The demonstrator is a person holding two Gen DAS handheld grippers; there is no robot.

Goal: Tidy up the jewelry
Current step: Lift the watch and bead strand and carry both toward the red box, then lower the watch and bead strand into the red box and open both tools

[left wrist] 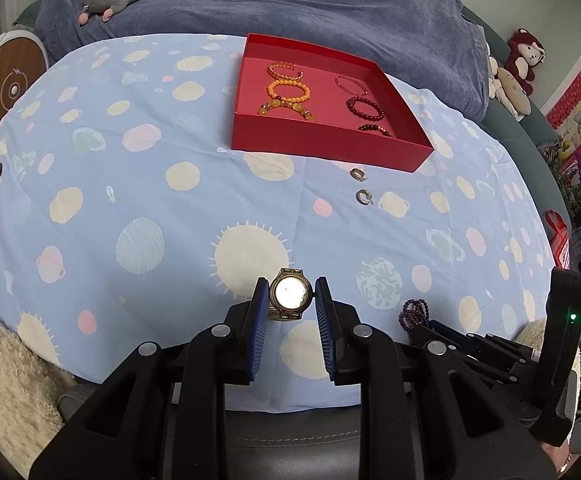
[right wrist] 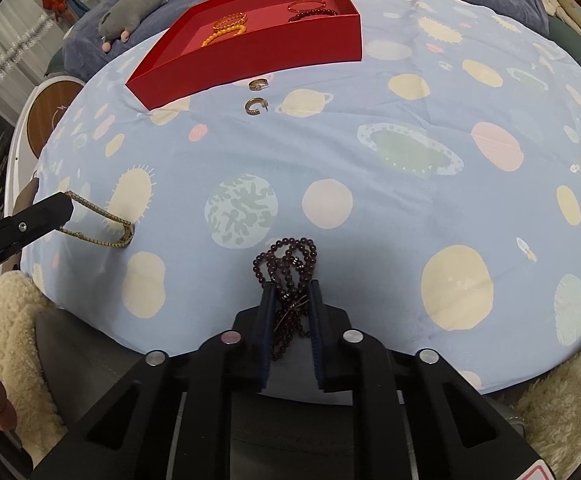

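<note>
Presently my left gripper (left wrist: pixel 291 296) is clamped narrow on the gold wristwatch (left wrist: pixel 290 294), held above the planet-print sheet (left wrist: pixel 138 184); my right gripper (right wrist: pixel 290 300) pinches a dark purple bead strand (right wrist: pixel 288 264) near the sheet's front edge, well short of the red tray (right wrist: pixel 258 60)

A bedroom: blue blanket (left wrist: pixel 290 4), plush toys (left wrist: pixel 524 60) around

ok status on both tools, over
Left tool shut on watch. Right tool shut on dark beads. Two earrings lie before red box.
</note>
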